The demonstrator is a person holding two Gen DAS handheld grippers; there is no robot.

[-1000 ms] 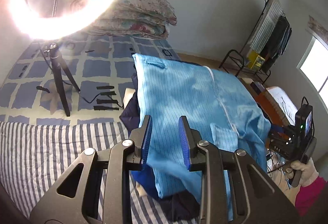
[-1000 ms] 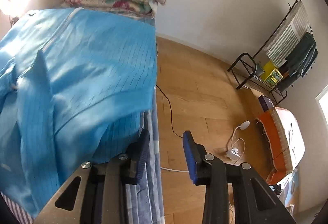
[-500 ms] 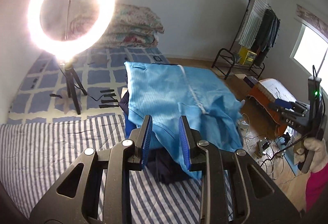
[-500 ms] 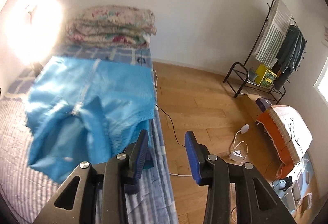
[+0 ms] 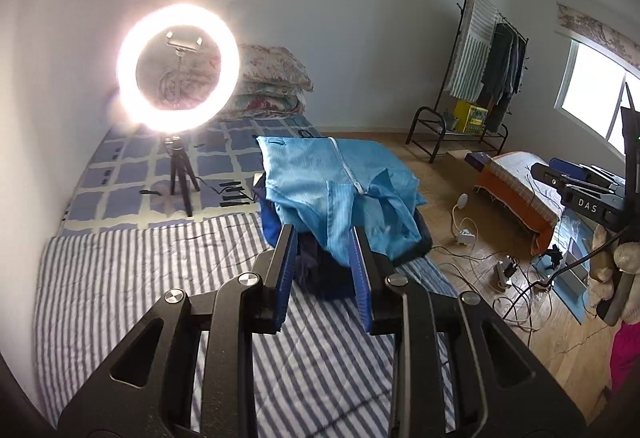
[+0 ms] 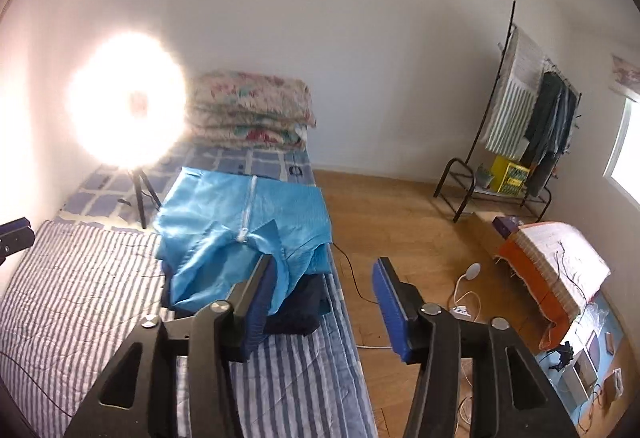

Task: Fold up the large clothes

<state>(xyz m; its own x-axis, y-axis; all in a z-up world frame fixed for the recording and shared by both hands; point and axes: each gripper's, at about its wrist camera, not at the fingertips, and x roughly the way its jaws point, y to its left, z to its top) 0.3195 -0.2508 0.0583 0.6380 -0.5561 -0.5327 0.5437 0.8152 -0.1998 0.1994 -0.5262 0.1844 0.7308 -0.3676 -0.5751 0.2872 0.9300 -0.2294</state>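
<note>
Both grippers are up in the air over the striped mattress [image 5: 132,278], angled down, neither touching cloth.

Left gripper [image 5: 323,246]: jaws parted with a narrow gap, nothing between the pads. Right gripper [image 6: 320,280]: jaws opening, already wider than the left's, nothing between them either; only floor and mattress edge show through the gap.

Light blue garment [image 5: 340,181] lies ahead of both grippers, loosely folded, zipper up, draped over a stack of dark navy clothes [image 6: 298,302]. The stack sits at the mattress edge, so it is just left of the right gripper's line and straight ahead of the left's.

Around:
- Ring light [image 5: 178,67] on a tripod, ahead-left of the left gripper, standing on the blue checked sheet [image 5: 120,173]. Very bright; it washes out the right wrist view on that side.
- Folded floral quilt [image 6: 252,109] against the wall, beyond the garment.
- Wood floor [image 6: 400,222] to the right of the right gripper, with cables and a power strip [image 6: 460,312] strewn on it.
- Clothes rack [image 6: 528,117] far right, with an orange-covered low bed [image 6: 548,266] nearer.
- Person's gloved hand [image 5: 624,270] and pink sleeve [image 5: 624,358] at the right edge of the left wrist view.
</note>
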